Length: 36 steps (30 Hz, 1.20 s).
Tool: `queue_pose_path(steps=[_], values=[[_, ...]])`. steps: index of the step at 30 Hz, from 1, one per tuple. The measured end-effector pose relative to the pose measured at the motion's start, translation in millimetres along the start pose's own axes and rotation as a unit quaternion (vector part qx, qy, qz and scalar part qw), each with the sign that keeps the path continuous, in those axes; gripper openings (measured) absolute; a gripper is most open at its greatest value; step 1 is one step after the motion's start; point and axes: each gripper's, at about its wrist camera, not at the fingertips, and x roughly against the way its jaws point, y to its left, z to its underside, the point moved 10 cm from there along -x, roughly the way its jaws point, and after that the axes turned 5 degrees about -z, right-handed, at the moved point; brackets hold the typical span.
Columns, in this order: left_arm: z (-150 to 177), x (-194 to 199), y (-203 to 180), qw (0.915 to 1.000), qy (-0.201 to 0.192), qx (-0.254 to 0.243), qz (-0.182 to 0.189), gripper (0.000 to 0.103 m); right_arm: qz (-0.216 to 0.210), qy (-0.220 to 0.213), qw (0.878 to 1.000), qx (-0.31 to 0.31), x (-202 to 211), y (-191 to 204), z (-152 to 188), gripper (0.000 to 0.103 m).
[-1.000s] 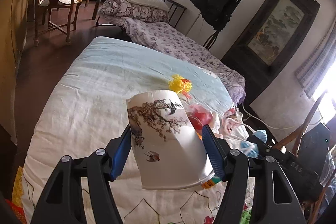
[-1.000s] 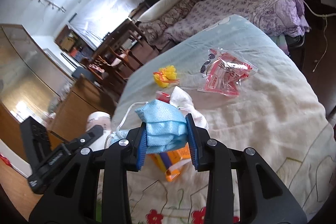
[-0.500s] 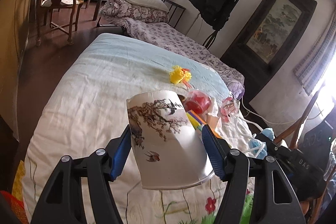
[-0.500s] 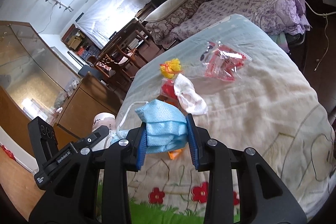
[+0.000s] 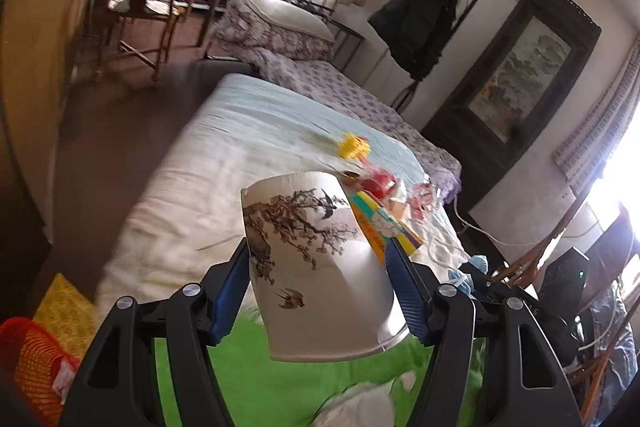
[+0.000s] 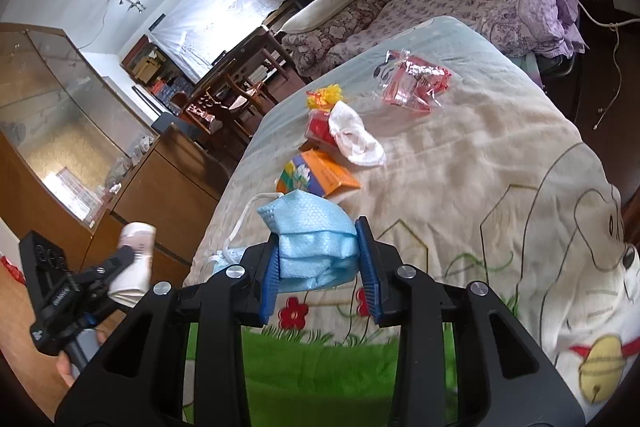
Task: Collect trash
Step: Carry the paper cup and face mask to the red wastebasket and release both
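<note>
My left gripper (image 5: 320, 279) is shut on a white paper cup (image 5: 316, 263) painted with a branch and birds, held above the near end of the bed. My right gripper (image 6: 318, 263) is shut on a crumpled blue face mask (image 6: 312, 239) whose white ear loop (image 6: 244, 223) hangs to the left. On the quilt (image 6: 460, 163) lie more litter: an orange carton (image 6: 320, 179), a red packet (image 6: 320, 129) under a white crumpled tissue (image 6: 356, 139), a yellow wrapper (image 6: 326, 95) and a clear red-printed bag (image 6: 412, 83). The left gripper with the paper cup (image 6: 134, 263) shows at the right wrist view's lower left.
An orange mesh basket (image 5: 32, 359) stands on the floor at the lower left of the left wrist view, beside the bed. A wooden cabinet (image 6: 160, 187) runs along the bed's left side. A second bed (image 5: 320, 79), chairs and a table lie beyond.
Both grippers have drawn back toward the bed's near end, so the green border of the quilt now shows below them. The left one swung left, bringing the orange basket into view. Both grips hold.
</note>
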Motion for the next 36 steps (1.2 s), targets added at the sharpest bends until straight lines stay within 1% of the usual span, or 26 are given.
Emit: queue_pose_path(steps=[5,8,13,17,21,23,26,28,29,31,33,35,36], values=[[-2.2,48.1,29.2,0.9993,-0.028,0.015,-0.017,0.066,-0.003,0.004,1.000,-0.004,8.5,6.0,13.6,0.036],[-1.0,76.4,45.1,0.9983,-0.044,0.021,-0.031,0.066,-0.008,-0.002,1.000,0.007,18.7,19.4,15.9,0.036],[7.1,125.1,73.7,0.9954,-0.071,0.023,-0.060,0.066,-0.039,-0.016,0.999,0.032,42.7,57.5,14.9,0.036],[16.0,156.7,93.6,0.9929,-0.087,0.031,-0.074,0.066,-0.063,-0.025,0.996,0.056,60.9,92.5,19.5,0.036],[24.9,183.3,117.7,0.9906,-0.098,0.043,-0.086,0.066,-0.083,-0.031,0.992,0.091,77.0,132.3,26.8,0.037],[33.7,194.4,135.6,0.9893,-0.099,0.053,-0.093,0.066,-0.090,-0.031,0.989,0.110,82.1,151.3,32.6,0.037],[46.0,203.8,161.7,0.9875,-0.097,0.065,-0.106,0.066,-0.100,-0.025,0.987,0.128,83.2,171.5,40.8,0.037],[56.2,202.8,180.6,0.9863,-0.090,0.077,-0.115,0.066,-0.106,-0.016,0.985,0.138,81.4,185.3,48.8,0.037],[63.2,200.7,195.5,0.9854,-0.083,0.087,-0.120,0.066,-0.108,-0.010,0.984,0.144,78.0,190.8,52.4,0.037],[71.9,194.3,213.2,0.9843,-0.073,0.099,-0.126,0.066,-0.111,0.006,0.982,0.156,69.2,202.5,63.5,0.037],[86.0,185.9,235.7,0.9813,-0.059,0.107,-0.149,0.067,-0.110,0.020,0.980,0.165,59.8,211.8,74.1,0.037],[101.6,177.3,258.4,0.9773,-0.040,0.117,-0.172,0.076,-0.108,0.037,0.978,0.176,51.1,218.6,85.8,0.037],[110.8,174.0,270.1,0.9739,-0.029,0.127,-0.186,0.085,-0.107,0.047,0.976,0.183,44.9,222.8,92.8,0.037]])
